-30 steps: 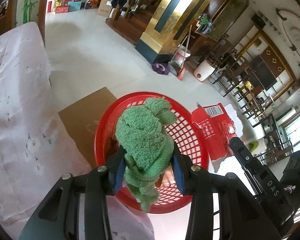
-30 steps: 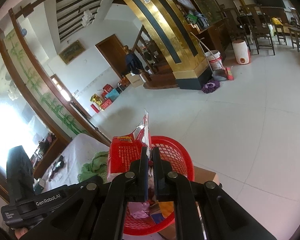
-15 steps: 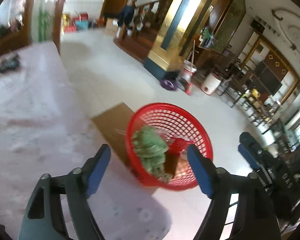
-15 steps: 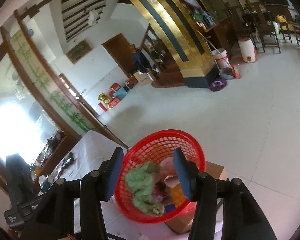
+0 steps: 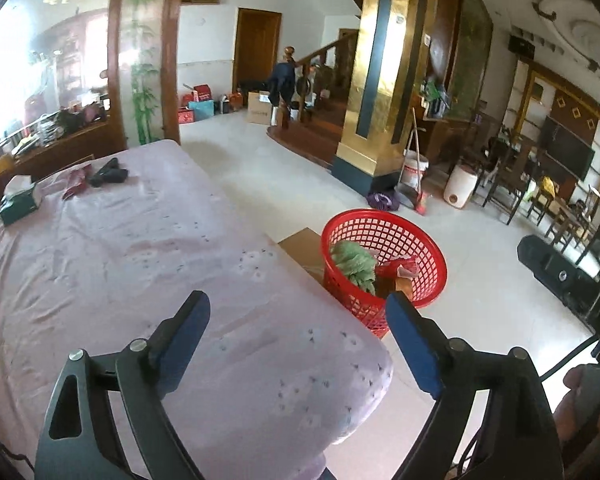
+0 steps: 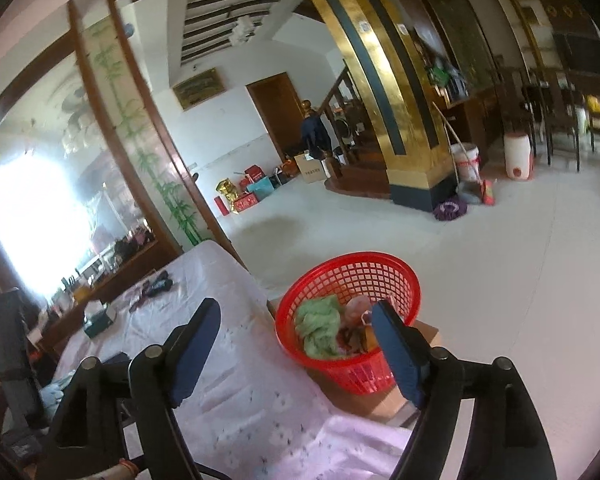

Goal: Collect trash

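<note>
Only left view shows red wrapper (image 5: 400, 267) beside green cloth (image 5: 354, 264)

A table draped in a pale pink floral cloth (image 5: 140, 264) filled the left and centre of the left wrist view. On it, toward ten o'clock, sat a green tissue box (image 5: 20, 200), with dark crumpled items (image 5: 108, 175) just beyond. A flat cardboard sheet (image 5: 300, 248) lay on the white tiled floor (image 5: 284, 184) near the table's edge. At two o'clock rose a gold pillar (image 5: 380, 80) — beside it a white bucket (image 5: 413, 168), a broom and a purple mop head (image 5: 382, 201). Wooden chairs (image 5: 512, 176) stood at three o'clock — a brown door (image 5: 256, 52) at twelve.
</note>
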`<state>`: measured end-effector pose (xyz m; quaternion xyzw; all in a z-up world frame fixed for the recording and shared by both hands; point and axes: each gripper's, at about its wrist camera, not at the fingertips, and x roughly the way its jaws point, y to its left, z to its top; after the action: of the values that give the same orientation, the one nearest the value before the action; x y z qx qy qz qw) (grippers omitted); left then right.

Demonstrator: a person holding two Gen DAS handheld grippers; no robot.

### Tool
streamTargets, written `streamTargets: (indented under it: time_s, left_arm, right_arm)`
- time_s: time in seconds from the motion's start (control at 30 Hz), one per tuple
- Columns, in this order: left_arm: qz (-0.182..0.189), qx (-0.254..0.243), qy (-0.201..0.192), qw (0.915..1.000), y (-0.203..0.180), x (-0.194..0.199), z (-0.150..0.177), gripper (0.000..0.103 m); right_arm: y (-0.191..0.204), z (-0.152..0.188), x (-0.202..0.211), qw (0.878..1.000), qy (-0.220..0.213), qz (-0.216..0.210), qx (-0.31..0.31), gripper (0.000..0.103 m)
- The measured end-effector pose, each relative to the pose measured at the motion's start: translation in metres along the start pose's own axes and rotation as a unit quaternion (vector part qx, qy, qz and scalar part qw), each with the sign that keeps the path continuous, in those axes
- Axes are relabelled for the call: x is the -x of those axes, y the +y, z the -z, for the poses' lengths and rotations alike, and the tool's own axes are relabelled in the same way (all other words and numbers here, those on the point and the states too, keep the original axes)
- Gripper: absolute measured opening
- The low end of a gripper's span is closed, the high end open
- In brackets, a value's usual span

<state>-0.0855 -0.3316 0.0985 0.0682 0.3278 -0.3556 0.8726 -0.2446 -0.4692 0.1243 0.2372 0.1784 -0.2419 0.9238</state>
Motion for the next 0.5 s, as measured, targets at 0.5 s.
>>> streamTargets:
  time_s: [0.5]
  left_arm:
    - [-0.014,0.019,-0.043,0.9988,0.019,0.064,0.01,0.091]
  right_arm:
    - [0.034,0.014,0.041,0.999,-0.01,0.014,0.032,0.086]
